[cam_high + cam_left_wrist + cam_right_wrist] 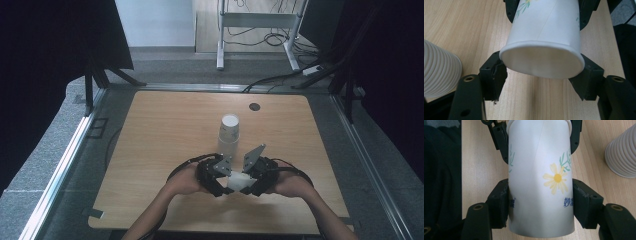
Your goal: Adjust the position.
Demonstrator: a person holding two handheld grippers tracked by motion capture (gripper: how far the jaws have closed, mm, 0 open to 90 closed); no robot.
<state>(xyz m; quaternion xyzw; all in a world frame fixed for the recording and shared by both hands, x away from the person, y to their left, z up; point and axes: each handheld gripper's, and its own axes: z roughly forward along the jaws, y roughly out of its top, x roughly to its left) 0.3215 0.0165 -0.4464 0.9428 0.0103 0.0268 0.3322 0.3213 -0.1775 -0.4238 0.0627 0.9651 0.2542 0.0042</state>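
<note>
Both pairs of jaws are clamped on one white paper cup [240, 180], held between the two hands low over the near part of the tabletop [165, 125]. In the high view the left gripper [220, 186] and right gripper [250, 187] meet nose to nose with the cup lying level between them, while a stack of paper cups [229, 131] stands upside down near the middle of the tabletop, apart from the hands.

In the left gripper view, the left gripper [541, 80] has its jaws pressed against the sides of the cup at the rim end, the open mouth [541, 60] facing the camera. The ribbed stack [439, 72] sits at the left edge.

In the right gripper view, the right gripper [540, 202] has its jaws drawn in tight on the cup body [539, 182] near its base end. The stack [622, 155] shows at the upper right.

My reading: one cup is off the stack and gripped at both ends; whether it is a single cup or nested ones being pulled apart I cannot tell, and setting it down remains.

The cup carries a yellow daisy [556, 180] with green sprigs, and blue Chinese characters [568, 202] too partly hidden to read.
</note>
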